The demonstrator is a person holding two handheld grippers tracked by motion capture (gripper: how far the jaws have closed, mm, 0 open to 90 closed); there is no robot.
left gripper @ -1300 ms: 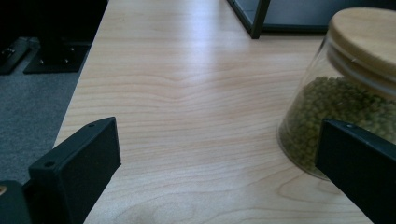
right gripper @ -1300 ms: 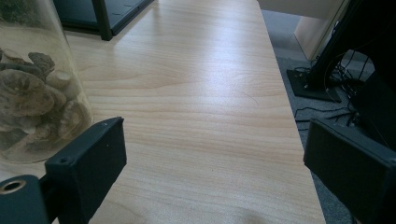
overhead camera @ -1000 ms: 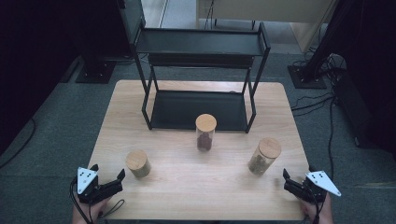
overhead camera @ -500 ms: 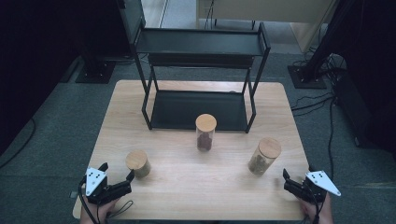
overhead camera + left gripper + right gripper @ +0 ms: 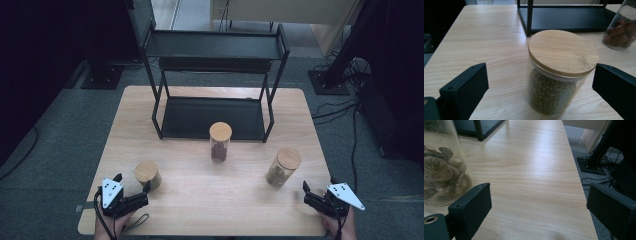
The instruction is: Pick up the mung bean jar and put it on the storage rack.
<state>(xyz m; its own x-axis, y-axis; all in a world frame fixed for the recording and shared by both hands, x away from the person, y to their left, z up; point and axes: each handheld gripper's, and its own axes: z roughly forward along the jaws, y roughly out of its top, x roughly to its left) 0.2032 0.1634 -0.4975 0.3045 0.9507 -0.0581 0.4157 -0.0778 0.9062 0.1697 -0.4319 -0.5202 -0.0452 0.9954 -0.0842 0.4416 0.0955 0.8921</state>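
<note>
A short glass jar of green peas point(image 5: 148, 174) with a wooden lid stands at the table's front left. My left gripper point(image 5: 134, 183) is open just in front of it. In the left gripper view the pea jar point(image 5: 559, 75) sits between the two jaws of the left gripper point(image 5: 541, 75), with gaps on both sides. At the front right edge my right gripper point(image 5: 307, 193) is open and holds nothing. The jar of dried mushrooms point(image 5: 281, 167) stands just beyond it and to its left. In the right gripper view that mushroom jar point(image 5: 441, 170) lies left of the right gripper point(image 5: 541, 202).
A taller jar of red dates point(image 5: 220, 142) stands mid-table in front of a black two-tier rack point(image 5: 215, 50). The date jar point(image 5: 621, 32) and the rack's lower shelf point(image 5: 564, 17) appear behind the pea jar. The table's right edge point(image 5: 584, 195) runs close to the right gripper.
My left gripper has moved right along the front edge, from the table's corner to the pea jar, so the jar now sits between its jaws. The right gripper has stayed put.
</note>
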